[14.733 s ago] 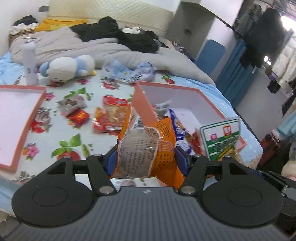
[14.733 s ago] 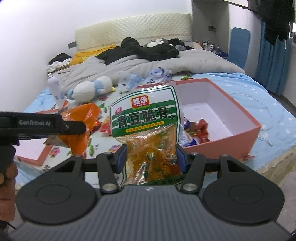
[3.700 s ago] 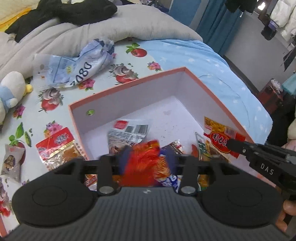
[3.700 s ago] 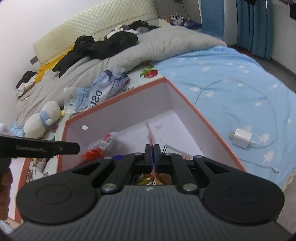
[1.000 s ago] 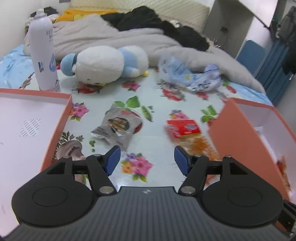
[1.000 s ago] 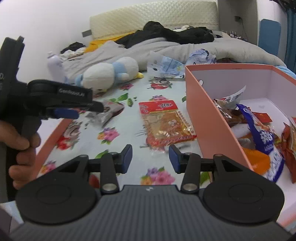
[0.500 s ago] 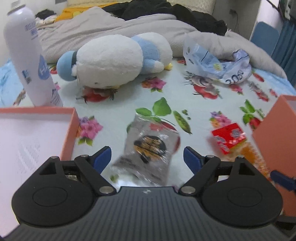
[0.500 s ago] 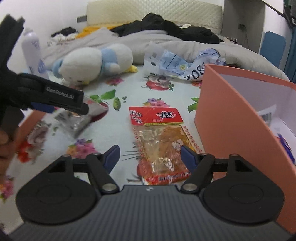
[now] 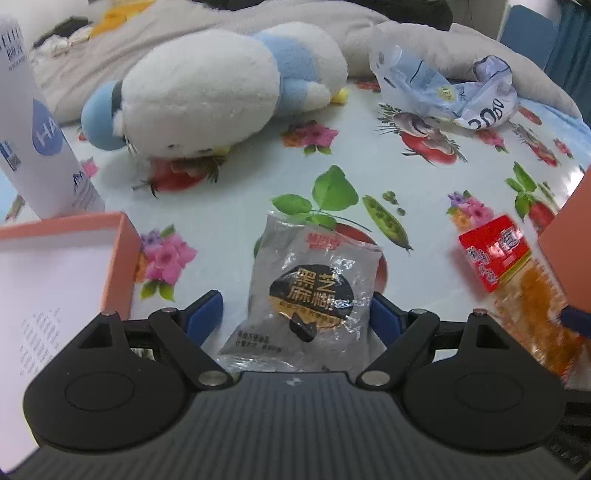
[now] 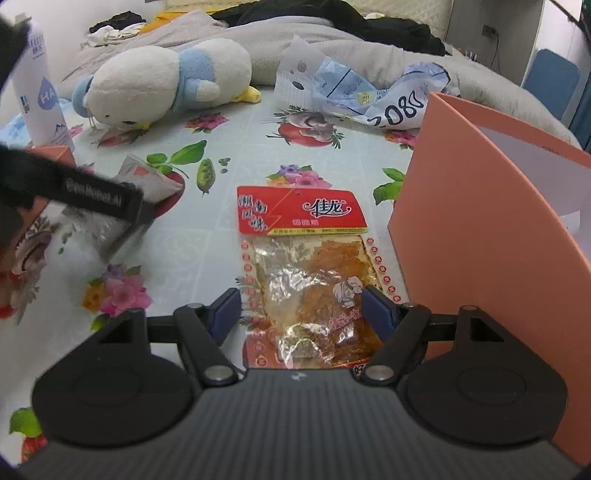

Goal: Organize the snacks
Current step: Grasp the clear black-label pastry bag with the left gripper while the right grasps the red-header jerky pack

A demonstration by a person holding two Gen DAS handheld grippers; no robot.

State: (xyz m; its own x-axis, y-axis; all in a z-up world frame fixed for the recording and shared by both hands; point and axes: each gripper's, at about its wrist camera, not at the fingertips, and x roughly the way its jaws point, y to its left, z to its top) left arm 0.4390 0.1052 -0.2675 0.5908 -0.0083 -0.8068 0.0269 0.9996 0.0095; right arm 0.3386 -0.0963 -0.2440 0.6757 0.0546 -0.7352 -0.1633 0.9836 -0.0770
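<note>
A grey sesame snack packet [image 9: 314,288] lies flat on the flowered cloth [image 9: 236,221]. My left gripper [image 9: 295,315] is open, one blue pad on each side of the packet's lower half, not pressing it. A clear packet with a red header [image 10: 306,266] lies beside the orange box [image 10: 480,240]. My right gripper [image 10: 301,314] is open and straddles this packet's lower part, pads just off its edges. The red-header packet [image 9: 495,258] also shows at the right of the left wrist view. One finger of the left gripper [image 10: 92,195] crosses the grey packet [image 10: 147,181] in the right wrist view.
The orange box's lid [image 9: 55,277] lies at the left, a white spray bottle [image 9: 33,140] behind it. A white and blue plush toy [image 9: 207,88] and a crumpled blue-white bag [image 9: 443,88] lie further back, against a grey blanket [image 10: 332,33].
Both grippers have come down and forward over their packets. Each pair of jaws stands wider than a second ago, and each packet now lies between the pads.
</note>
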